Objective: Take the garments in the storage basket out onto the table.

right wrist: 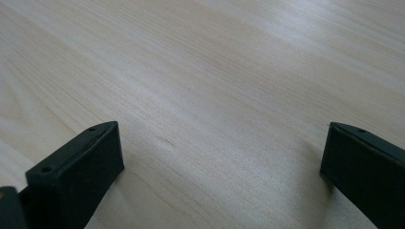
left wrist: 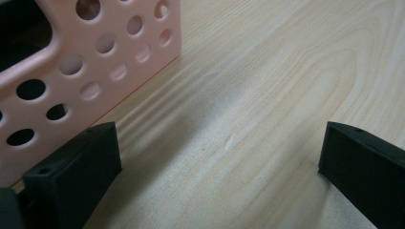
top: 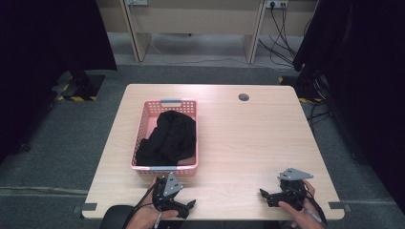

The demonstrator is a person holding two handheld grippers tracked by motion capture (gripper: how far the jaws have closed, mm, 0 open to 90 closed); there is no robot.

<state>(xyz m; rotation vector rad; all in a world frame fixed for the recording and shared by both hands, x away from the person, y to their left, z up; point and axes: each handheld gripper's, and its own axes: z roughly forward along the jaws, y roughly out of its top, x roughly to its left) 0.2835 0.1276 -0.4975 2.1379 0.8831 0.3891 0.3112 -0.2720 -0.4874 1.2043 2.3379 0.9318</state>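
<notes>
I am holding my left gripper (top: 184, 204) low at the bottom centre-left of the high view, its jaws standing wide apart with nothing but bare wood between them. In the left gripper view the pink basket (left wrist: 102, 67) is sitting in the upper left of the frame, its holed wall just beside my left jaw. My right gripper (top: 273, 197) is resting at the lower right of the high view, well apart from the basket, jaws likewise spread and empty over the pale surface (right wrist: 215, 86).

Moving outward, the basket (top: 190, 107) is lying left of centre on the surface, and the black cloth (top: 169, 138) is heaped inside it, filling most of it and rising about to the rim.

As I judge it, the cloth is the thing I am going for. The risks from here: my left jaw is so close to the basket's near wall that a forward reach could knock or shove the light basket along the surface. Reaching in from above, I could pinch just one loose fold, so the cloth trails and snags on the rim, dragging the basket up with it. The dark heap is also hiding its own edges, so choosing a good grip point is guesswork.
</notes>
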